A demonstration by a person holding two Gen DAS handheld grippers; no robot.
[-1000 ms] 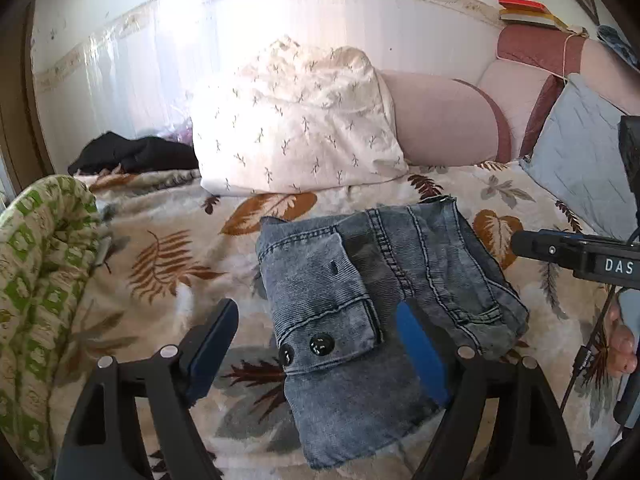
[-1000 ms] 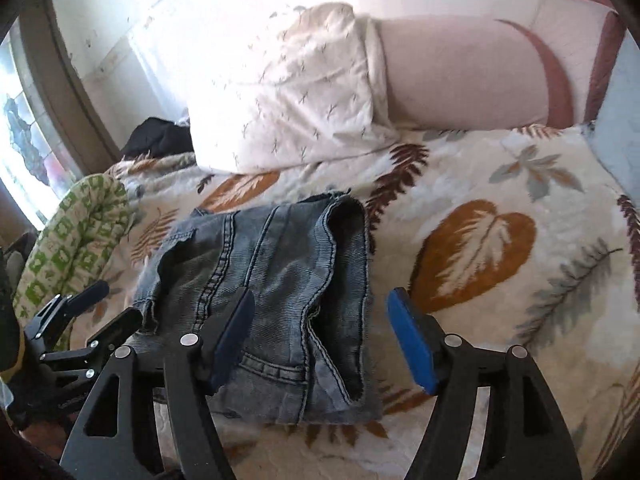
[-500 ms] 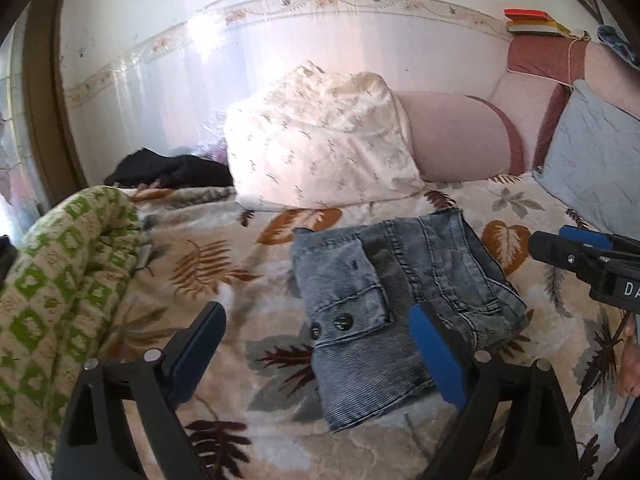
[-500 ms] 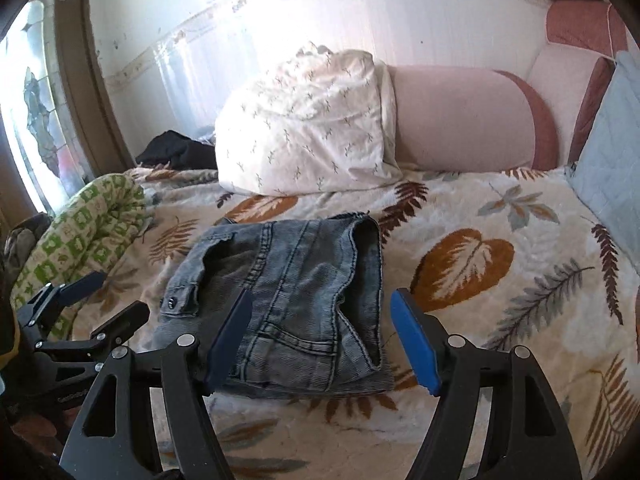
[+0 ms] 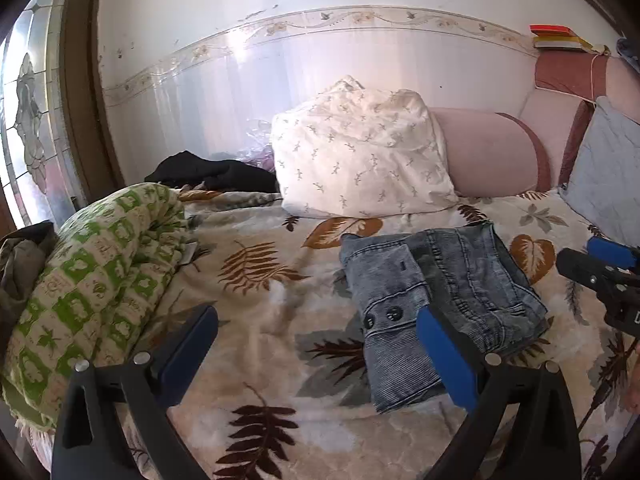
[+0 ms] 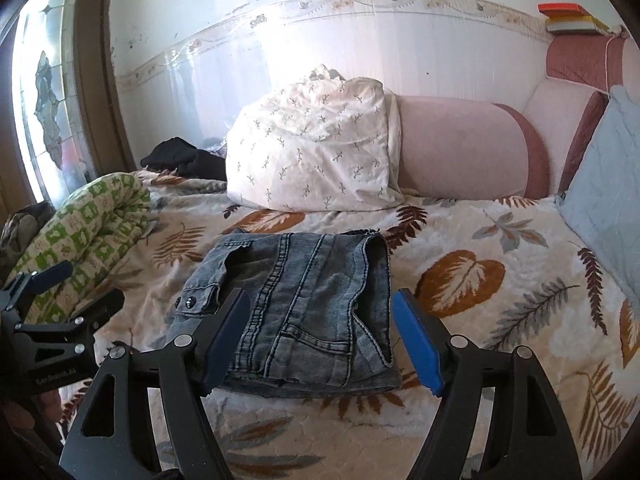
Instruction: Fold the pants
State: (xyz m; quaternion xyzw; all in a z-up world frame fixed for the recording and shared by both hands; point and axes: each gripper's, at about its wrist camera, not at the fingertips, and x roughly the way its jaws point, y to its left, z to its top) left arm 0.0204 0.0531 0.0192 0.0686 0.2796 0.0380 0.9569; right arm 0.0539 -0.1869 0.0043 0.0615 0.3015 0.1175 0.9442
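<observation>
Folded grey-blue denim pants (image 5: 436, 304) lie as a compact rectangular bundle on the bed's cream leaf-print blanket (image 5: 264, 304), in front of the white sprig-print pillow (image 5: 360, 160) and pink bolster (image 5: 492, 152). Two dark snap buttons face up on a flap at the bundle's left part. In the right wrist view the same pants (image 6: 304, 304) show stacked layers, with a back pocket seam on top and an open cuff or waist edge on the right side.

Left gripper (image 5: 316, 360): jaws opening, fingers (image 5: 444, 356) spread wide, nothing between them; the right pad only overlaps the denim in view, no contact seen. Right gripper (image 6: 320, 348): fingers released, partly apart; the bundle's near edge sits in the gap in view, but the pads do not seem to press it. Whether they hang above the cloth or brush it I cannot tell from this angle.

Progress: folding looks essentially done, the pants are down to a small multi-layer packet, both tools let go. Left over, at most: squaring the slightly skewed near edge, flattening the puffy right side, or moving the packet aside. A rolled green-and-white patterned quilt (image 5: 92, 288) and dark clothing (image 5: 208, 172) lie well apart to the left, not involved.
</observation>
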